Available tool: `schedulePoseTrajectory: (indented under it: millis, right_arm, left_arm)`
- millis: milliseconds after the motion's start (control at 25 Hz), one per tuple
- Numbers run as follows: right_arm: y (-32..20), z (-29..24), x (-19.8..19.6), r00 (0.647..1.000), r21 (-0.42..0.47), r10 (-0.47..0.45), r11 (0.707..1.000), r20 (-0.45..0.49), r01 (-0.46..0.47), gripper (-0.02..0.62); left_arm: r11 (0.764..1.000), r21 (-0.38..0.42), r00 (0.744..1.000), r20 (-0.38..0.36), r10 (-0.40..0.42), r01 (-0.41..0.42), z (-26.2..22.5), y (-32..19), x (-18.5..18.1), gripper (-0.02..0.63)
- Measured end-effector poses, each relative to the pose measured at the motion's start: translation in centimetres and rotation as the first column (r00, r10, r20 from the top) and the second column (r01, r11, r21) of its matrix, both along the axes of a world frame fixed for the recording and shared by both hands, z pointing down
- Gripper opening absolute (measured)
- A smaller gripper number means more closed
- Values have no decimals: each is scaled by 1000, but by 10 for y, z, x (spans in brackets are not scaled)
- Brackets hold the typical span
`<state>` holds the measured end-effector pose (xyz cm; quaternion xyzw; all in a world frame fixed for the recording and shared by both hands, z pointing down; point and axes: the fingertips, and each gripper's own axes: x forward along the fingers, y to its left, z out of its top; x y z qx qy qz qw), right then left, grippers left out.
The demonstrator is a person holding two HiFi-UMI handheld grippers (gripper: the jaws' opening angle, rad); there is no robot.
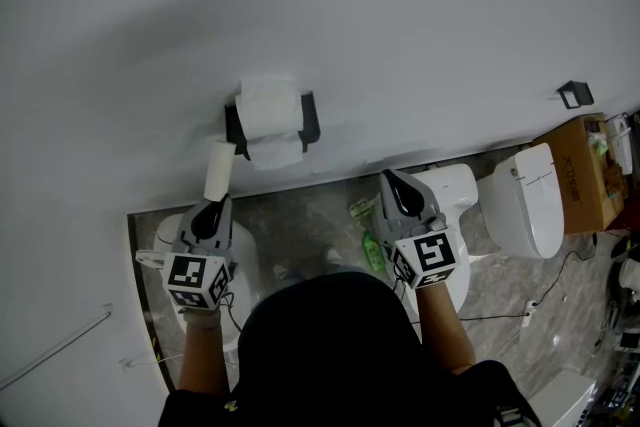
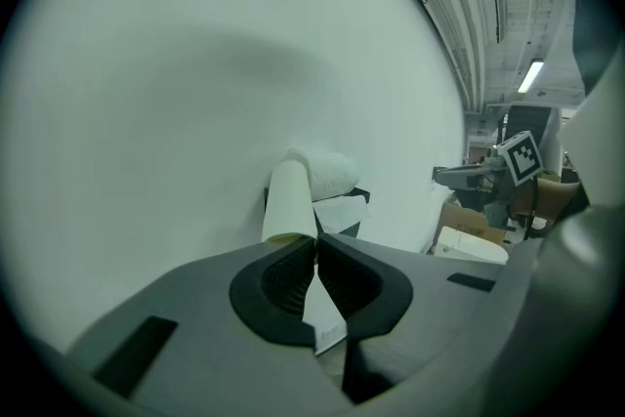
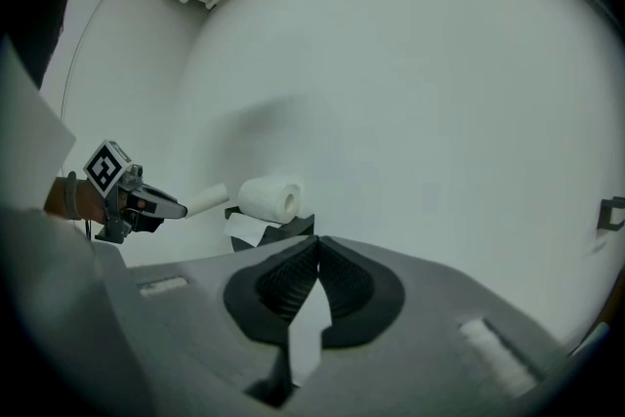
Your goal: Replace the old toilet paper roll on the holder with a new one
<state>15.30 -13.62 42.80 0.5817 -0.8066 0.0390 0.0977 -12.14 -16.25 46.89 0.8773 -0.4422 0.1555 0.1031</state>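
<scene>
A full white toilet paper roll [image 1: 270, 107] sits on the black wall holder [image 1: 310, 120], with a loose sheet hanging below it. My left gripper [image 1: 214, 206] is shut on the near end of an empty cream cardboard tube [image 1: 220, 170], which points up toward the holder's left end. In the left gripper view the tube [image 2: 290, 200] stands out past the closed jaws [image 2: 314, 241], just left of the roll [image 2: 330, 171]. My right gripper [image 1: 386, 174] is shut and empty, below and right of the holder. The right gripper view shows its jaws [image 3: 316, 239] closed, and further off the roll [image 3: 269, 198].
White toilets stand below the wall: one at the left [image 1: 168, 231], one under my right gripper [image 1: 462, 187], one further right [image 1: 525, 200]. A green bottle [image 1: 372, 251] lies on the floor. A cardboard box [image 1: 585, 170] and a small black wall bracket [image 1: 575, 94] are at the right.
</scene>
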Motion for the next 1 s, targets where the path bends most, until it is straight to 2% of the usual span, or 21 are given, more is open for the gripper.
schedulePoseTrajectory:
  millis: [1000]
  right_arm:
    - [-2, 9, -24, 999, -34, -42, 999, -13, 42, -2]
  left_arm:
    - [1000, -17, 1000, -5, -18, 18, 7, 7, -15, 25]
